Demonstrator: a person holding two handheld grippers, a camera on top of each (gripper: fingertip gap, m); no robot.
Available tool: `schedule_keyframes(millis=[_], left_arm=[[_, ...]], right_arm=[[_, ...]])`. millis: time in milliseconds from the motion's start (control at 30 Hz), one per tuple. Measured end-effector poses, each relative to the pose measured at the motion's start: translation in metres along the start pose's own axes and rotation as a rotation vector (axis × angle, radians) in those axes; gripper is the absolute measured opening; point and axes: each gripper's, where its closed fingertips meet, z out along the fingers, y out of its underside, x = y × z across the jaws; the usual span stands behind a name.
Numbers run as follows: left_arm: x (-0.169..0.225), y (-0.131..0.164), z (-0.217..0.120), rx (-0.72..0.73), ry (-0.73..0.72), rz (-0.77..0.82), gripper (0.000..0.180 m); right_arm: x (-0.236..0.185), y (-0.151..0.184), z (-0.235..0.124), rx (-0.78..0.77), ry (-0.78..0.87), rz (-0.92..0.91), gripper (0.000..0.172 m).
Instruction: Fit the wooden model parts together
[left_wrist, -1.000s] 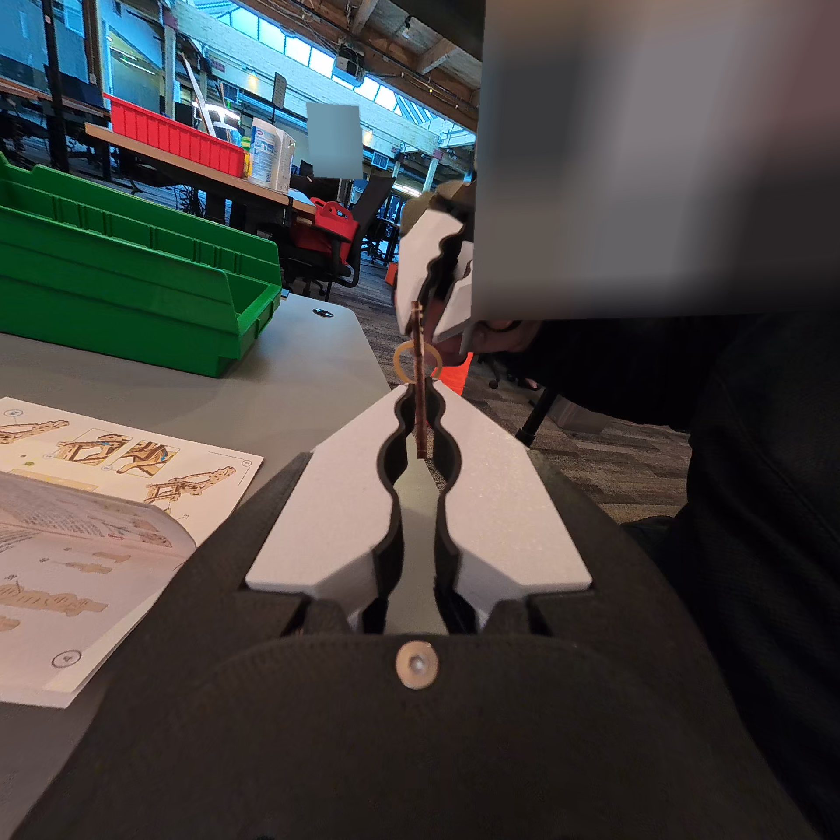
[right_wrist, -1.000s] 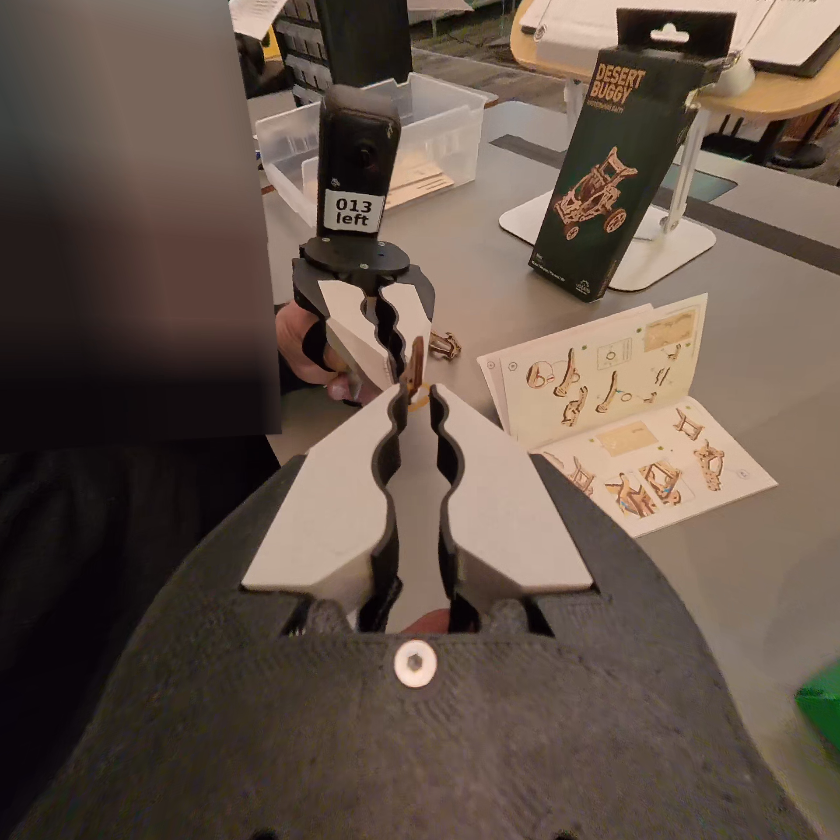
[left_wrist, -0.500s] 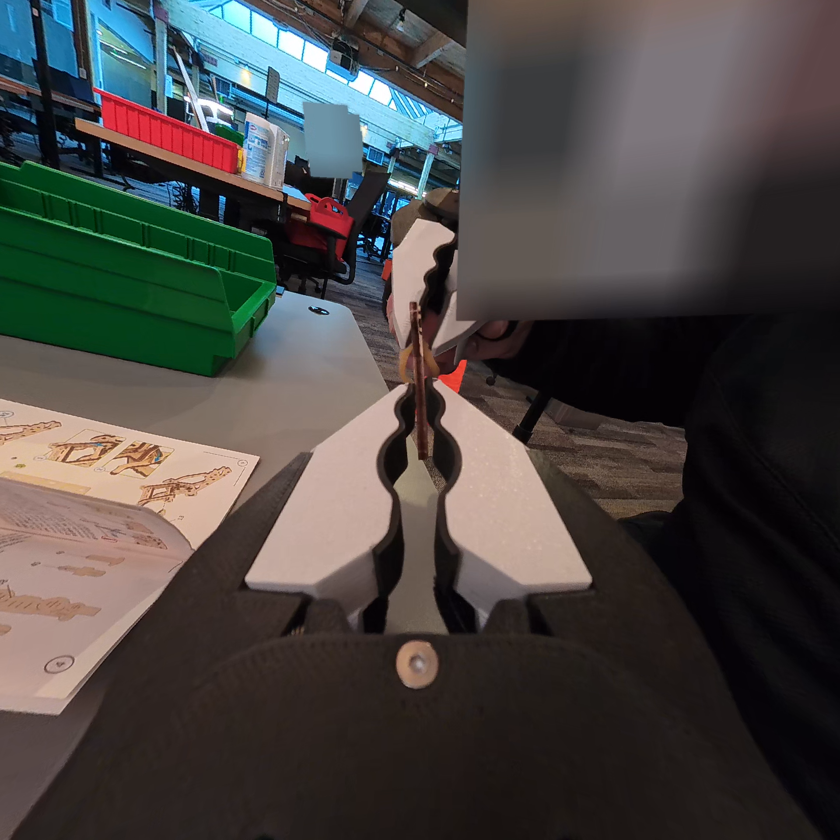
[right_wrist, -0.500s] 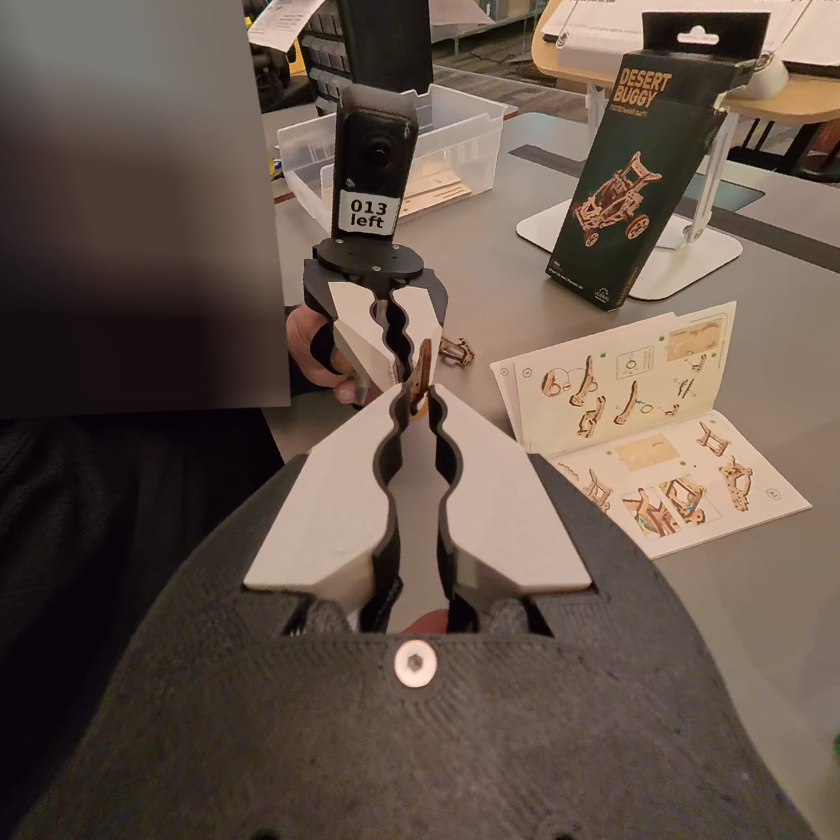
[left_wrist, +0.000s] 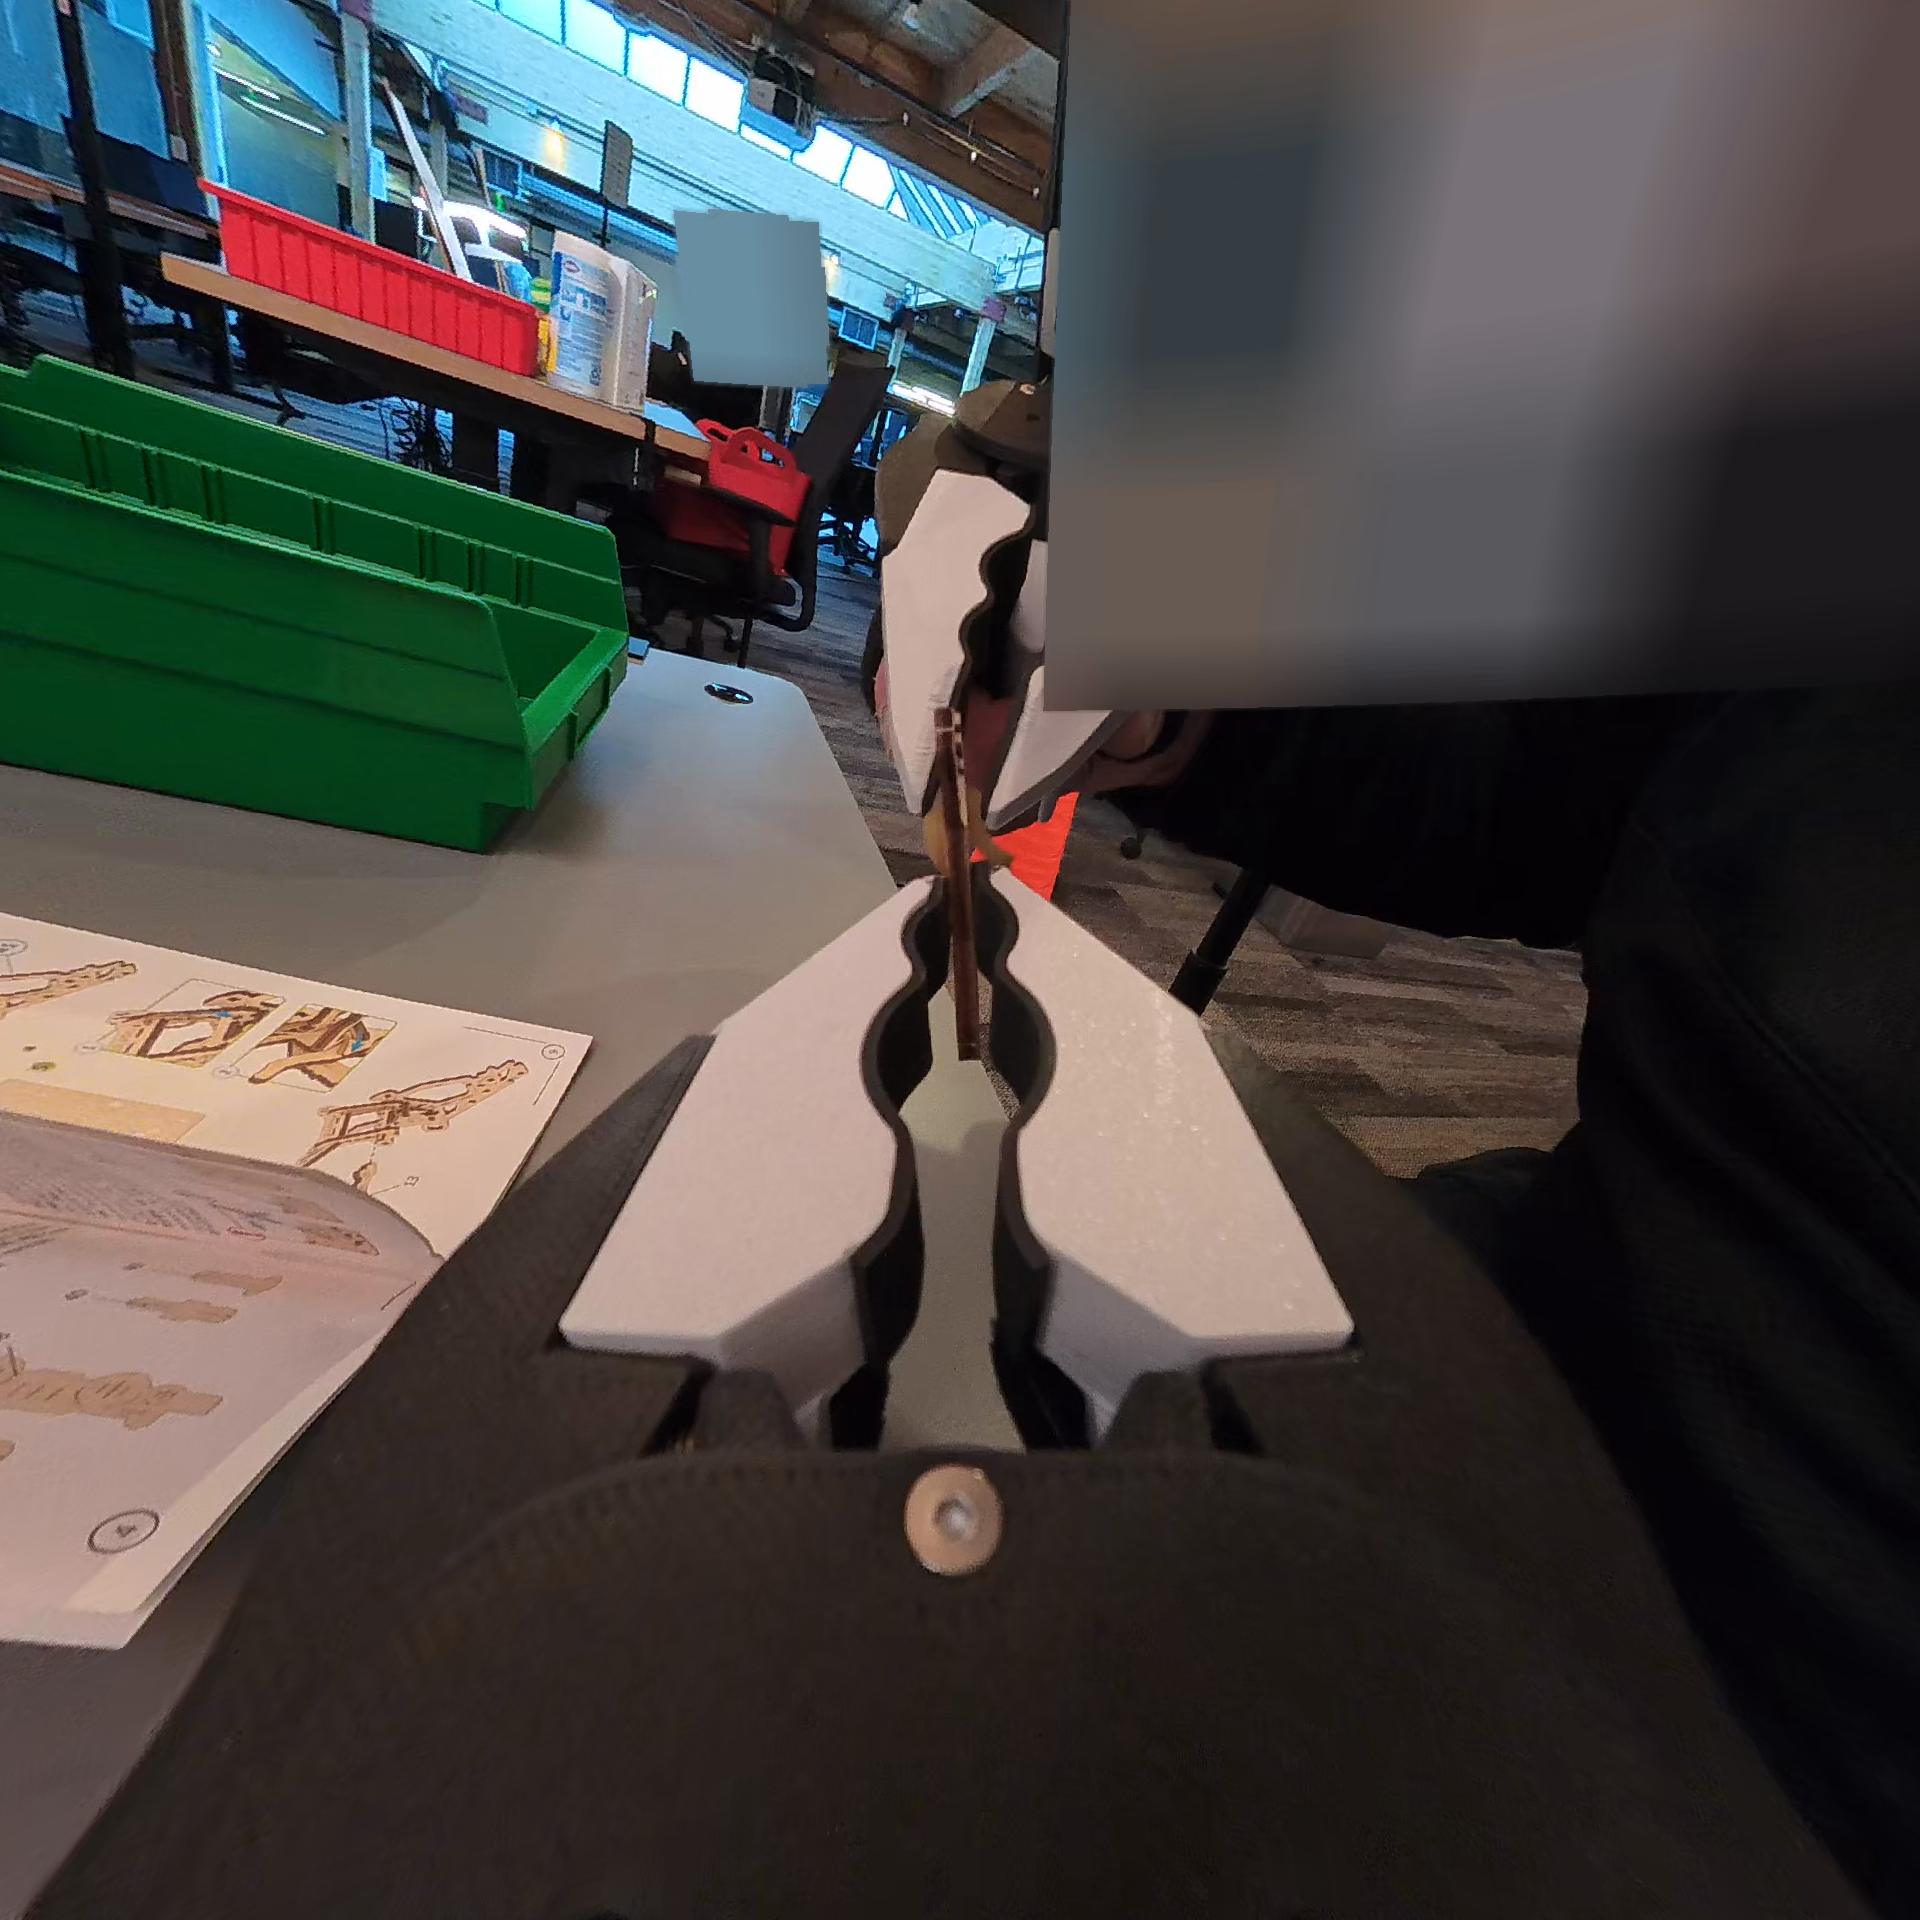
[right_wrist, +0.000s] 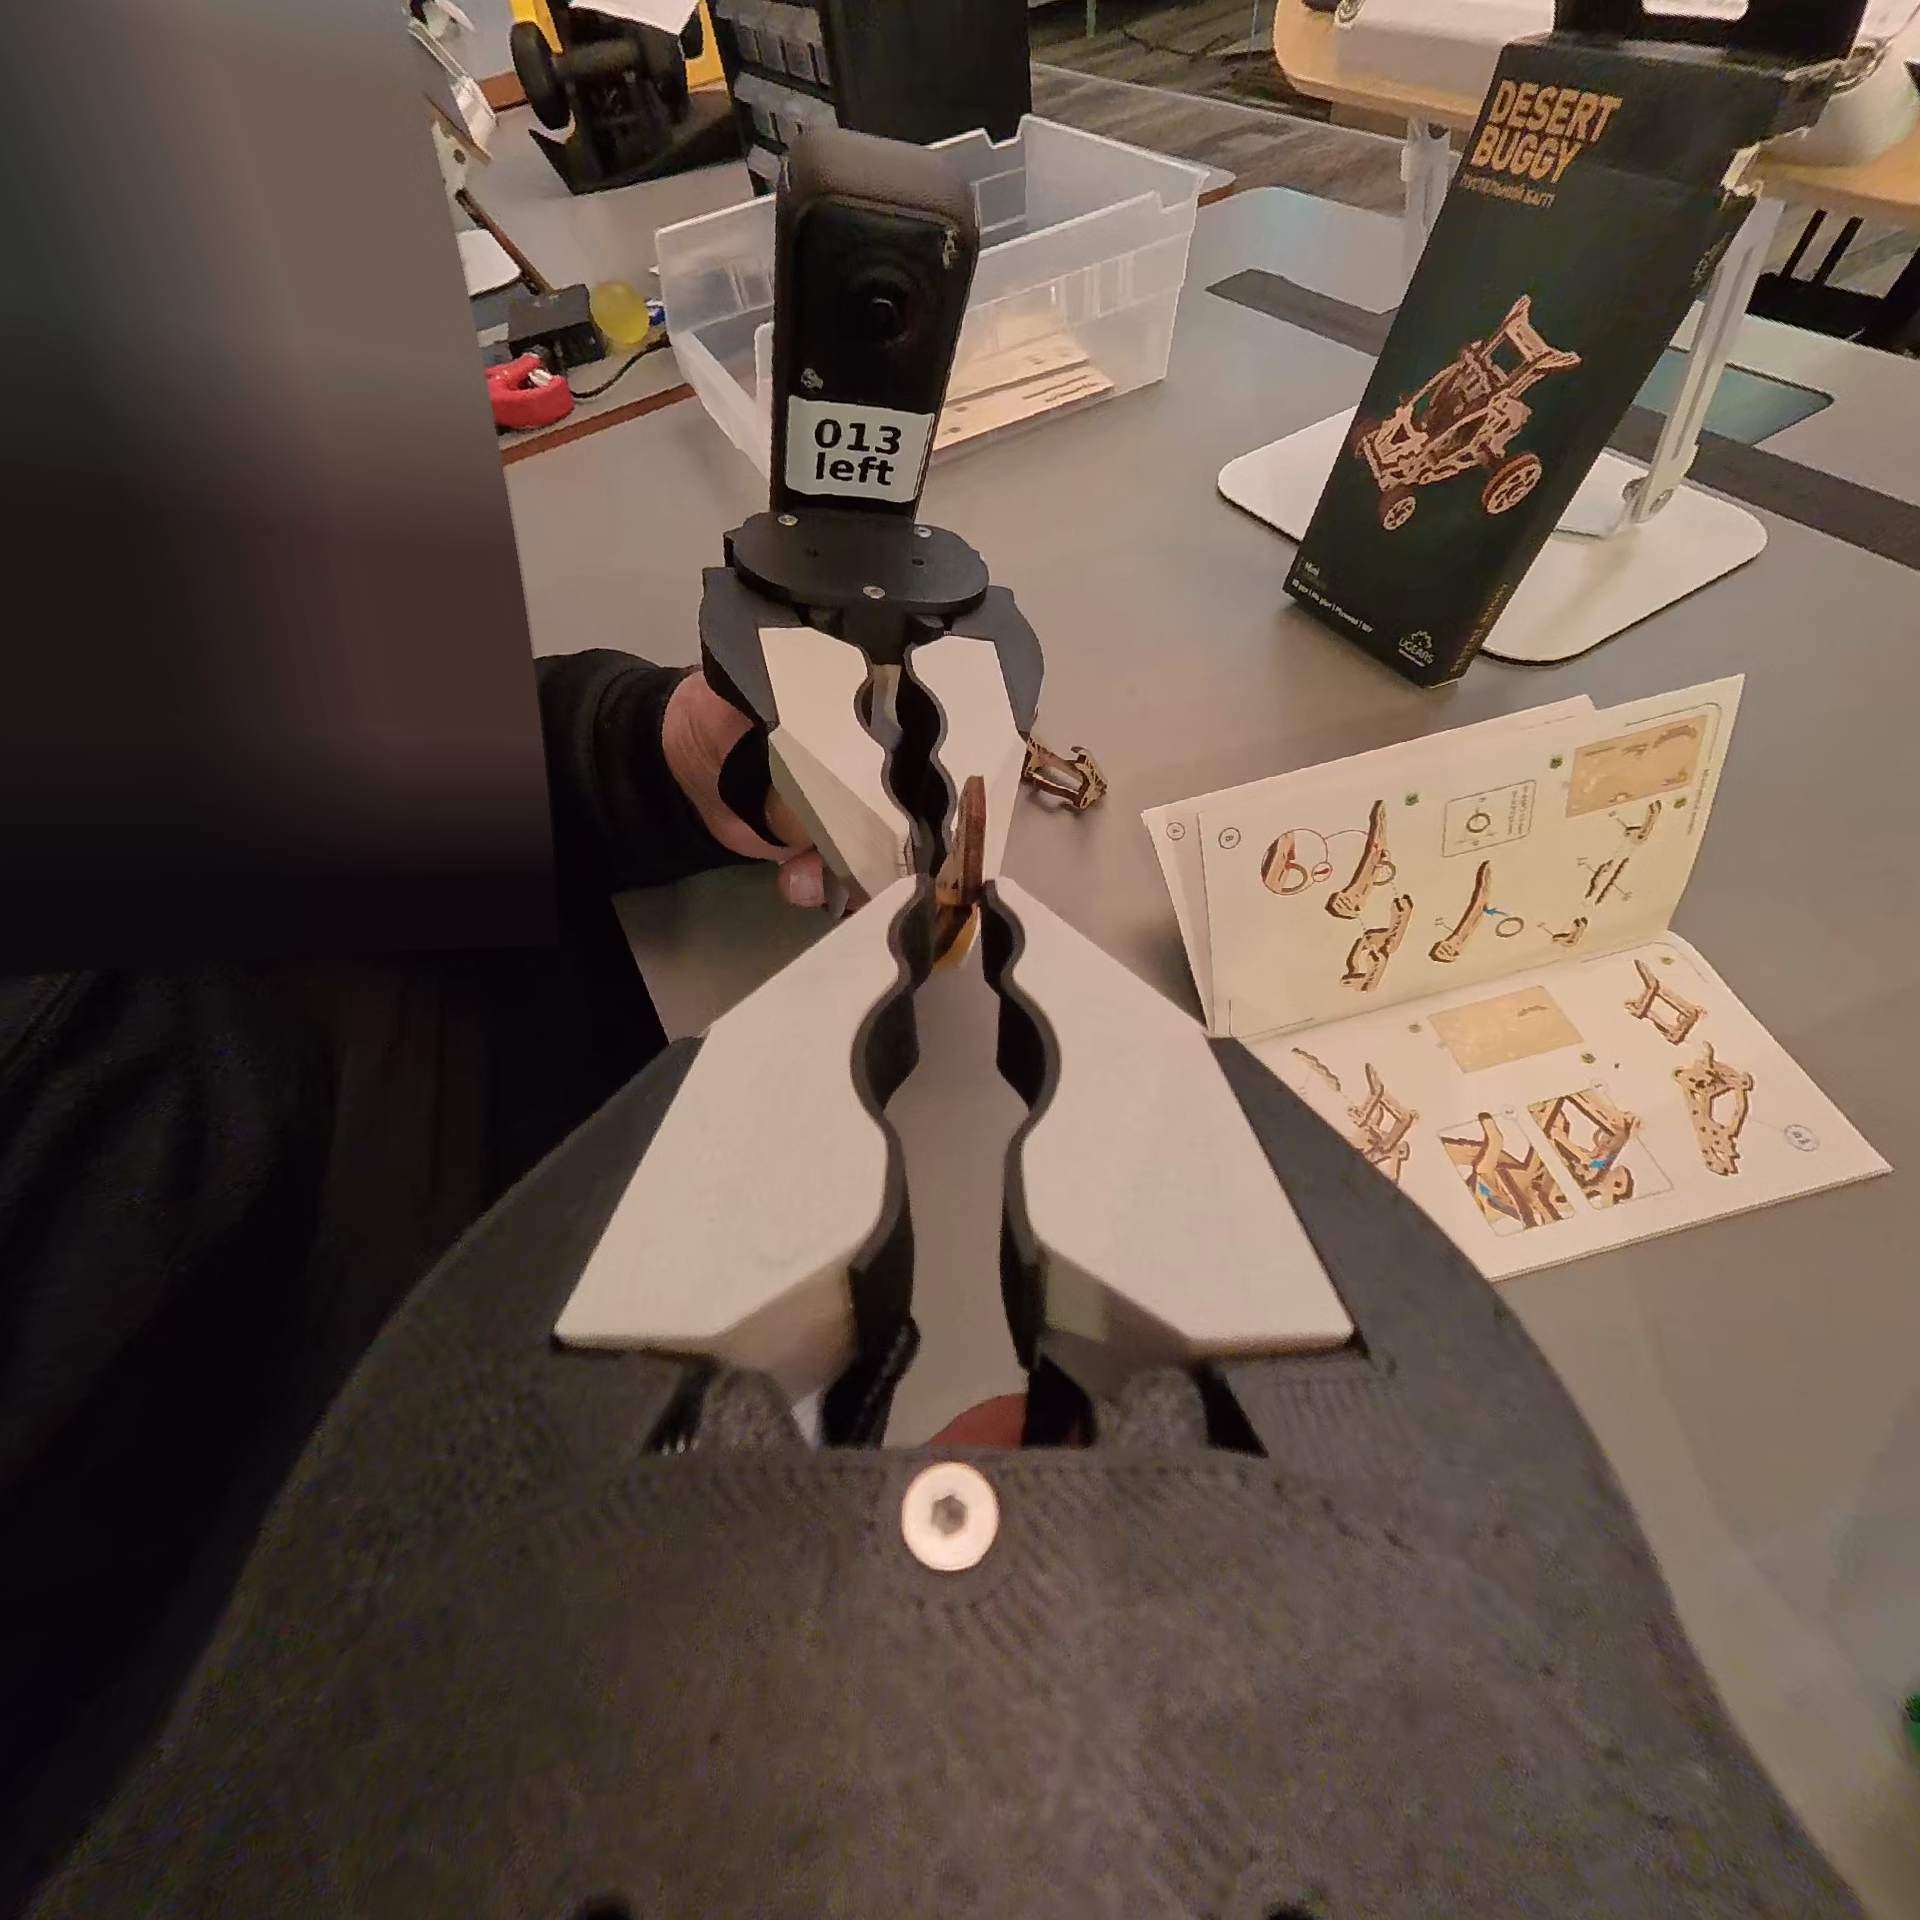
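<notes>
Item, left gripper: my fingertips are clamped on a thin dark wooden strip, held edge-on and upright above the grey table. Item, right gripper: my tips are nearly together, pinching a pale ring right against that same strip, where my two grippers meet nose to nose. Item, dark tall box, standing upright on the table, with gold lettering and a picture of a wooden buggy. Item, white printed label on the camera of the left gripper. Item, open instruction booklet, lying flat, with numbered drawings and small print too fine to read. Item, small wooden sub-assembly, lying on the table behind the left gripper. Change since a second ago: the ring then stood as an open loop beside the strip and now lies drawn flat against it; the two grippers have come closer together.
</notes>
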Motion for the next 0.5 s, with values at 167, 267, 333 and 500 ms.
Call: schedule_keyframes(millis=[167, 267, 333, 500], left_arm=[[0.0006, -0.0014, -0.0005, 0.007, 0.003, 0.001, 0.002], [0.0013, -0.0013, -0.0002, 0.007, 0.008, -0.001, 0.002], [0.0016, -0.0009, 0.0, 0.005, 0.009, 0.0, 0.002], [0.0025, -0.0013, 0.0001, 0.008, 0.018, -0.006, 0.001]], right_arm=[[0.0001, 0.0, -0.0012, 0.01, 0.001, 0.009, 0.009], [-0.0005, -0.0002, -0.002, 0.026, -0.003, 0.016, 0.01], [-0.001, 0.0003, -0.0021, 0.032, -0.006, 0.024, 0.01], [-0.0013, -0.001, -0.0032, 0.059, -0.011, 0.034, 0.009]])
